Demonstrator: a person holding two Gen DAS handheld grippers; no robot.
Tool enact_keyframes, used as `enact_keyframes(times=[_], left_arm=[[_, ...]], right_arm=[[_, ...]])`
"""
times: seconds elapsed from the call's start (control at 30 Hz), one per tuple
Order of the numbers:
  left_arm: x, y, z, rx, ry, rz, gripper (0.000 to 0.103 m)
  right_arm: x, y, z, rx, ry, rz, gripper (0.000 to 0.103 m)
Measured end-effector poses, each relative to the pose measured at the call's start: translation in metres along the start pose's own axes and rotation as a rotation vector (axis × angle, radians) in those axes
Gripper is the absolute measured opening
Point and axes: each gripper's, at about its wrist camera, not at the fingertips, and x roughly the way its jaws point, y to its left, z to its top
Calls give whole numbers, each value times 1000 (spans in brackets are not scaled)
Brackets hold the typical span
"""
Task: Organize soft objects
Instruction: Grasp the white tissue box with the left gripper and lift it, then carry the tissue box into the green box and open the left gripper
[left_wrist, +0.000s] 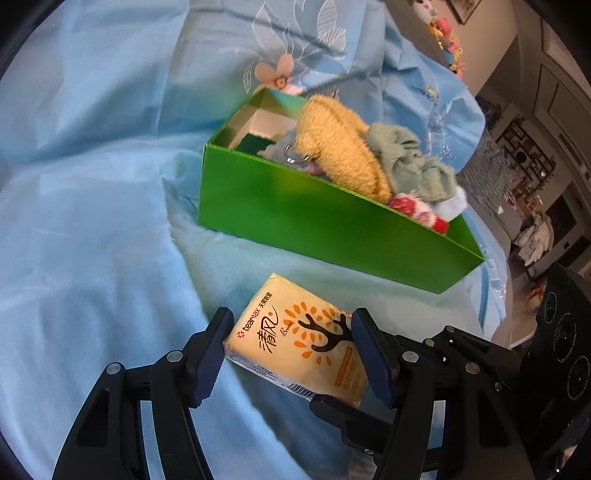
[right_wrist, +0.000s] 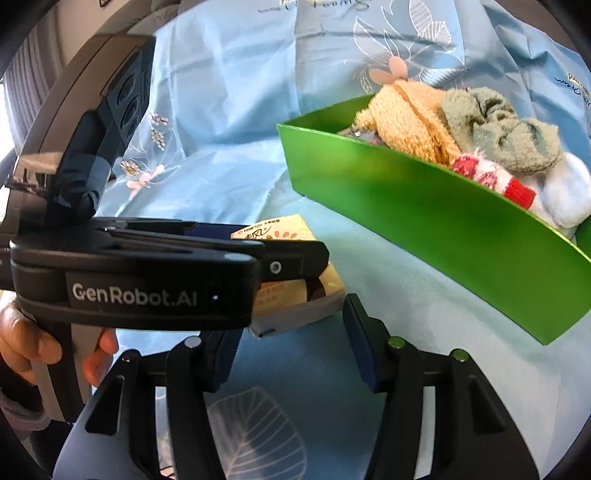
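Where the left claw (left_wrist: 291, 354) reaches forward, its two dark pads press the opposite sides of a yellow tissue pack (left_wrist: 295, 341), which lies on the blue sheet (left_wrist: 92, 221) just in front of the green box (left_wrist: 314, 218). In the right wrist view the same claw crosses from the left, side-on, with the pack (right_wrist: 295, 291) caught at its tip and a hand (right_wrist: 33, 347) on its grip. The right claw (right_wrist: 288, 347) stands apart, nothing between its fingers, just short of the pack and over a leaf print on the sheet (right_wrist: 221, 147). Beyond the pack, the box (right_wrist: 443, 229) sits open-topped on the sheet, its long wall facing the cameras. Inside it, from one end to the other: a dark green item (left_wrist: 251, 146) low in the corner, a tan plush (left_wrist: 340, 147) with a metal ring (left_wrist: 293, 155), a grey-green cloth (left_wrist: 406, 162), a red-and-white knit piece (left_wrist: 417, 212), and a pale blue cloth (left_wrist: 454, 205). These soft items rise above the rim. Farther back, the sheet shows a pink flower print (left_wrist: 275, 72).
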Motion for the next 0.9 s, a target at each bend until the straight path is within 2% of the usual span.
enact_keyframes(times=[0.4,0.7,0.9], left_arm=[[-34,-29,-8,32,-38,26,67],[-43,-63,-5,90,-54,38,67],[-43,-85,12,133,-61,41,67]], right_arm=[[-36,18,-5,-32,-46,12,54],[-63,9,-9,-7,-101,1,54],[-76,-5,-3,9,-141,-9,54]])
